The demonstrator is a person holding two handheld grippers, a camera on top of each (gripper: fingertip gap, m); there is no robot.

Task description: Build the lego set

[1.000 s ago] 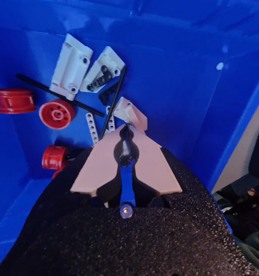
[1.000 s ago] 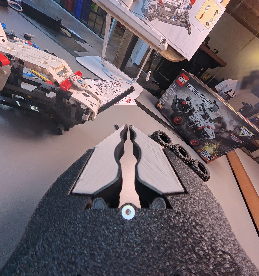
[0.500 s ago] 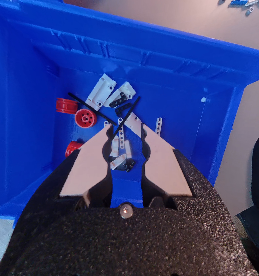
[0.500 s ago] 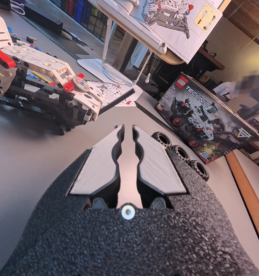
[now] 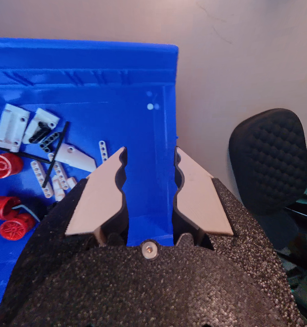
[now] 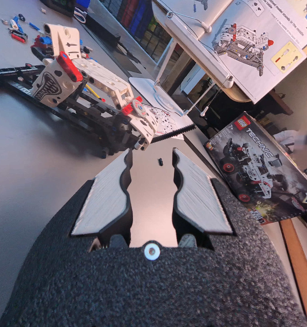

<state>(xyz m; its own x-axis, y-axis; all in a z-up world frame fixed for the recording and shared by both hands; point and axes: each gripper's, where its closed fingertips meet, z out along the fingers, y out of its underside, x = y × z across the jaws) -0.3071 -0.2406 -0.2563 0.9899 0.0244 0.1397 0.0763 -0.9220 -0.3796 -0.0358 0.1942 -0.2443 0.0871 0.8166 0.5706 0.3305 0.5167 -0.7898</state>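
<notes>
My left gripper (image 5: 150,150) is open and empty above the right end of a blue bin (image 5: 89,56). In the bin lie white panels (image 5: 12,127), white beams (image 5: 41,178), black axles (image 5: 55,155) and red wheel hubs (image 5: 5,165), all to the left of the fingers. My right gripper (image 6: 151,152) is open and empty over the grey table. A small black pin (image 6: 160,161) lies on the table between its fingertips. The partly built white and black truck (image 6: 74,92) stands just beyond the left fingertip.
The set's box (image 6: 262,168) stands at the right of the table. An instruction booklet on a white stand (image 6: 237,39) is at the back. Small loose parts (image 6: 16,30) lie far left. A black chair back (image 5: 267,159) is right of the bin. The grippers' ends are close to 50 cm from one another.
My left gripper let go of a small piece, opened wide, rose out of the bin and shifted right. My right gripper opened from nearly shut and turned left toward the truck.
</notes>
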